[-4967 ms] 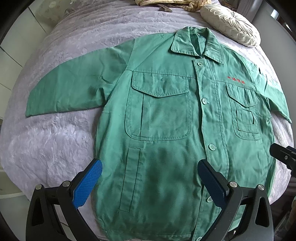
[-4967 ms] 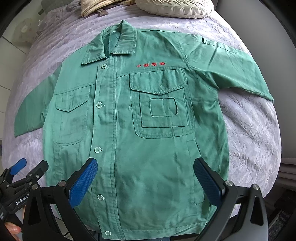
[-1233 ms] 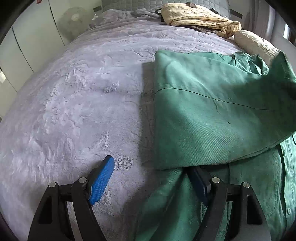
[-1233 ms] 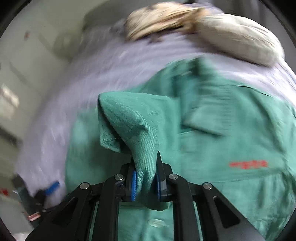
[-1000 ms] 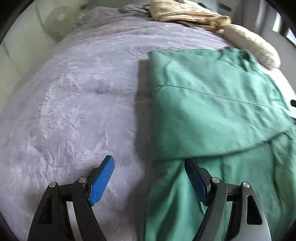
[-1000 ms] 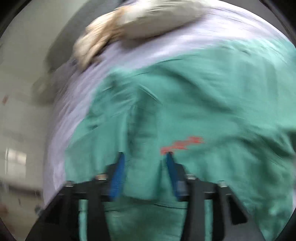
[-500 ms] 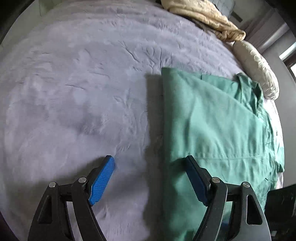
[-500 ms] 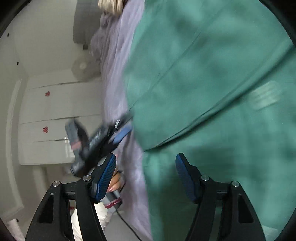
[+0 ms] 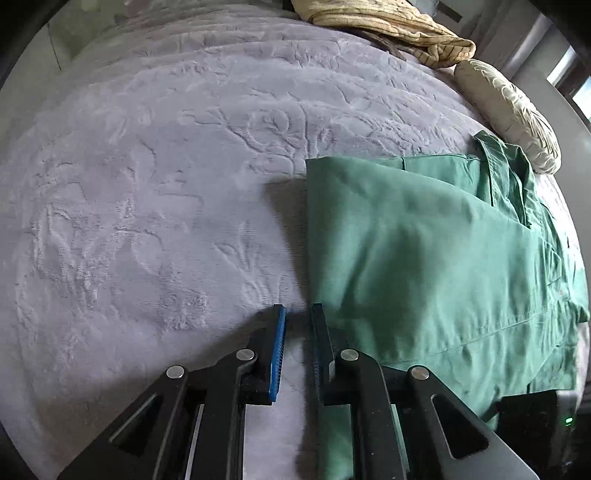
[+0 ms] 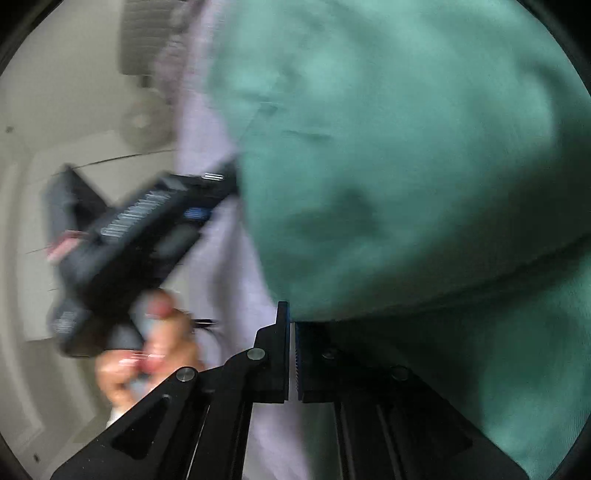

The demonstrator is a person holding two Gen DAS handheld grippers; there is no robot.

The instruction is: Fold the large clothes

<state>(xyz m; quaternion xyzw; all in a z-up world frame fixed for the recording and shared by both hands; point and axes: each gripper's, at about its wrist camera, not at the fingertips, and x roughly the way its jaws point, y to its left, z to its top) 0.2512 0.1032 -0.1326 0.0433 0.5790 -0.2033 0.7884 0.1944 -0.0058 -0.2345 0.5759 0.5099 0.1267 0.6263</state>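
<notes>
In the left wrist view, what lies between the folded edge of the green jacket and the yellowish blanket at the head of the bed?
Only bare embossed grey bedspread lies between the green jacket and the yellowish blanket, seen in the left wrist view.

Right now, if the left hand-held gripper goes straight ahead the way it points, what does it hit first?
Probably the folded left edge of the green jacket: the left hand-held gripper points along that edge, its nearly closed fingers over the grey bedspread. Depth is unclear; it could skim the bedspread instead.

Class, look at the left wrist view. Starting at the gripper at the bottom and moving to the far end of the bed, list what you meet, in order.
Left hand-held gripper → folded green jacket on the purple bedspread → cream pillow → yellow-beige blanket.
</notes>
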